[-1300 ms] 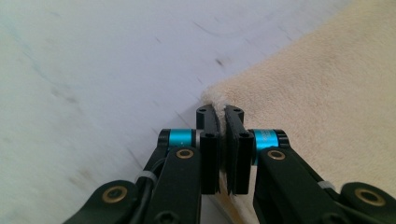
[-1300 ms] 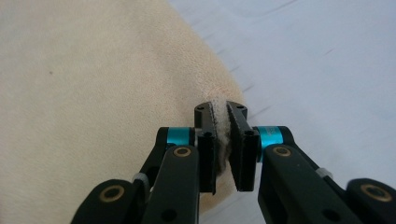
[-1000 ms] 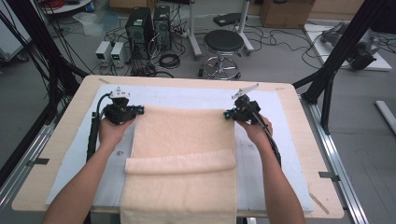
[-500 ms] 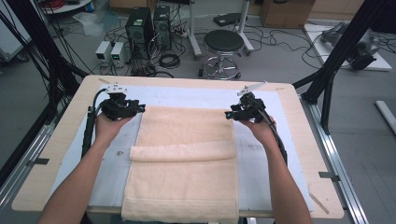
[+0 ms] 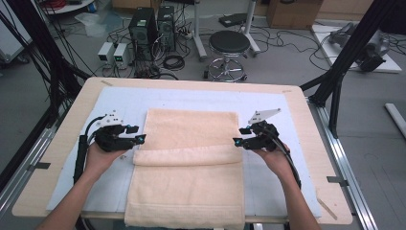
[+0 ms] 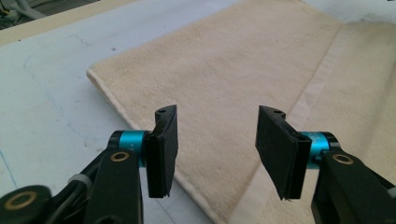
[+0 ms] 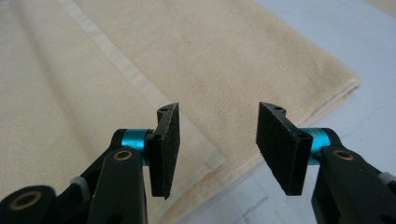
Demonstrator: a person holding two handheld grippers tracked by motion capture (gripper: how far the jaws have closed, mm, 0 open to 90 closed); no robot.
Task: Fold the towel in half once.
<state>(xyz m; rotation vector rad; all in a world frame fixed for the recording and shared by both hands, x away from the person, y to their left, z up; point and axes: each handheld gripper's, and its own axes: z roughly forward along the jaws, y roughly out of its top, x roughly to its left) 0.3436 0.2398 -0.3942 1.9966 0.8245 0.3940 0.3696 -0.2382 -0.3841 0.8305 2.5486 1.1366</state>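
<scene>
Cream towel (image 5: pixel 189 167) is lying folded over between the two grippers, its folded edge level with them. Left gripper (image 5: pixel 140 139) and right gripper (image 5: pixel 237 141) are hovering at its side edges, jaws released, gripping nothing.

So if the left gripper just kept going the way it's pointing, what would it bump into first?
Probably the folded towel: the left gripper, jaws open, points straight over its folded part. How high it hovers is unclear.

A towel (image 5: pixel 189 163) lies mid-counter (image 5: pixel 306 120) on a sheet (image 5: pixel 119 100), its far end folded back over itself. The left claw (image 5: pixel 140 139) sits at its 9 o'clock edge. The right claw (image 5: pixel 237 141) sits at 3 o'clock.
</scene>
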